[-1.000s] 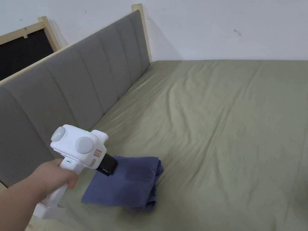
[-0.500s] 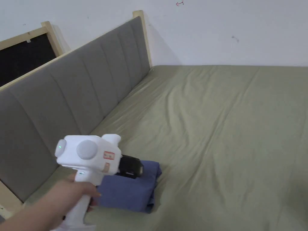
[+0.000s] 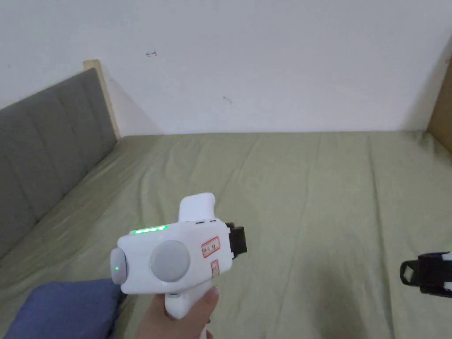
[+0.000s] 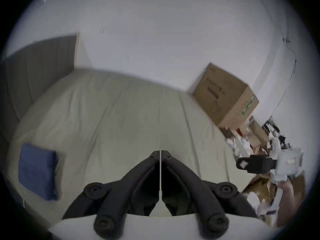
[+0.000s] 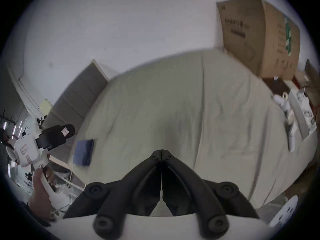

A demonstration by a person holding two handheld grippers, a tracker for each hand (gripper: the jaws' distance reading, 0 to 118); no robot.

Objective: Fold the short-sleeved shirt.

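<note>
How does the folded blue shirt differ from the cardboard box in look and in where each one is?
The blue shirt is soft cloth, folded flat and low; the cardboard box is brown, stiff and stands tall.
The shirt lies on the green sheet near the grey headboard; the box is at the opposite end of the bed, by the white wall.
Neither is held: the left gripper and the right gripper are shut on nothing.

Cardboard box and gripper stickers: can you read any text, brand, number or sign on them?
Cardboard box: dark print and a green mark on its sides, too blurred to read.
Left gripper: red-bordered stickers on its white body, print too small to read.
Right gripper: no print shows.
Folded blue shirt: no print shows.
</note>
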